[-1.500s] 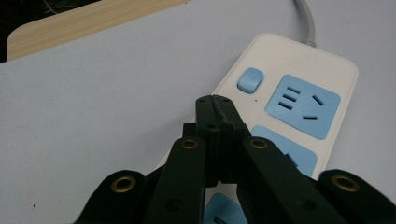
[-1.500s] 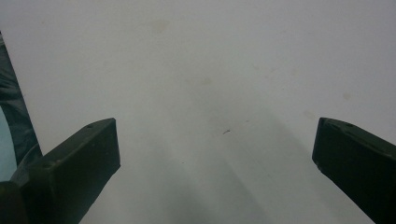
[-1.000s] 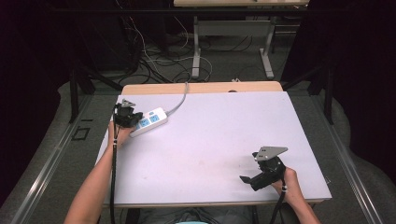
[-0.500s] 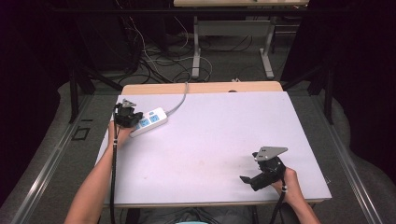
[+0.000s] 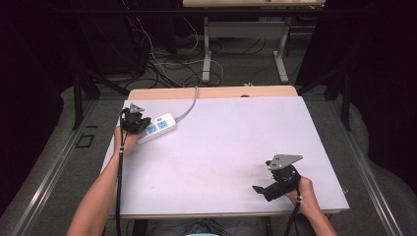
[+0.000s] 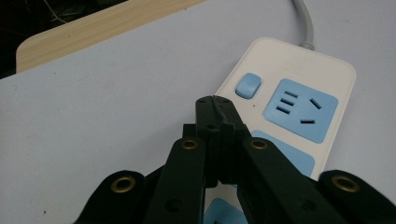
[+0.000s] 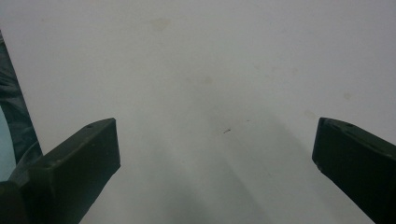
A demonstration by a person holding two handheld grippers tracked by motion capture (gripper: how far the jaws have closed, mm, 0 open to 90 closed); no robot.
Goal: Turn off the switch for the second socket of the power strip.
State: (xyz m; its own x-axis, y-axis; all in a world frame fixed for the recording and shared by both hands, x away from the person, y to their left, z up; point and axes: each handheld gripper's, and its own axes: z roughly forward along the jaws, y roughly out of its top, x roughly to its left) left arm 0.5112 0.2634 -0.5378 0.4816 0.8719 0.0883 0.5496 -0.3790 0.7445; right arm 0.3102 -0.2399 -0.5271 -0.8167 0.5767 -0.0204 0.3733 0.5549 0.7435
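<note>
Power strip [image 5: 156, 128] lies at the desk's [image 5: 221, 142] far left. My left gripper [image 6: 215, 103], jaws closed on nothing, hovers beside its blue switch [image 6: 248, 85], seemingly unpressed. My right gripper [image 5: 259, 189] waits, jaws open.

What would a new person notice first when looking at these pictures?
The white power strip with blue sockets stands out at the far left of the pale table, its grey cable running off the far edge. The left gripper, jaws shut and empty, hovers over the strip near its blue switch. The right gripper is at the near right corner, jaws wide open over bare tabletop.
</note>
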